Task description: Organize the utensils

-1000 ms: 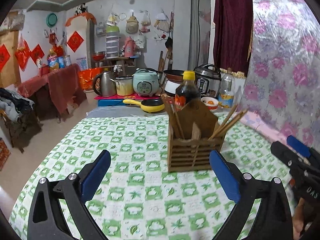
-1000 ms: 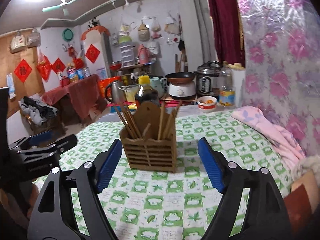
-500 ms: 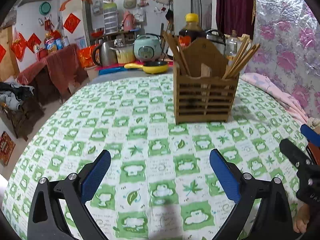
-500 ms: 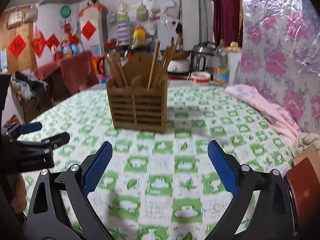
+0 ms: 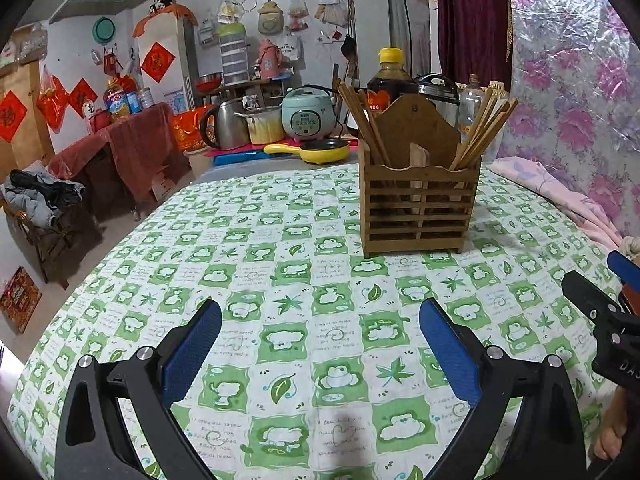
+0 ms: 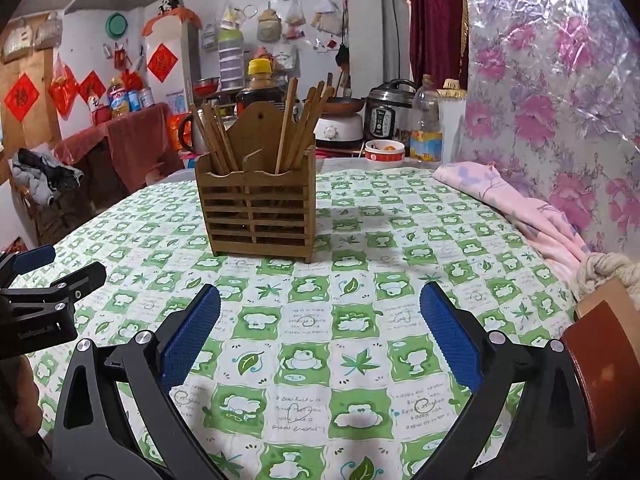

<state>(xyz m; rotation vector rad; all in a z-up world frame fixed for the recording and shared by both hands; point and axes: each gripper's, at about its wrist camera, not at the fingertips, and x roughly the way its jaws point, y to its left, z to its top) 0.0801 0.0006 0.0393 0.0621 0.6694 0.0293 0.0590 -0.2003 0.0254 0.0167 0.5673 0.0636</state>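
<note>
Two claws hang low over the near edge of the desk (image 5: 280,264), both having dropped from the higher vantage they held a second ago, so the wooden utensil holder (image 5: 418,204) now looms larger and nearer ahead. On the left, the left claw (image 5: 320,350) stands spread wide with nothing between its blue pads (image 5: 192,350). Toward the desk's far edge the holder stands upright, chopsticks (image 5: 364,124) fanned in its left and right compartments. On the right, the right claw (image 6: 320,336) is opening its jaws to near their widest, with only bare checked cloth between them. Nothing lies loose on the cloth, so the utensils seem already stowed, and the lowering with empty claws reads as settling to rest, the task likely finished.
</note>
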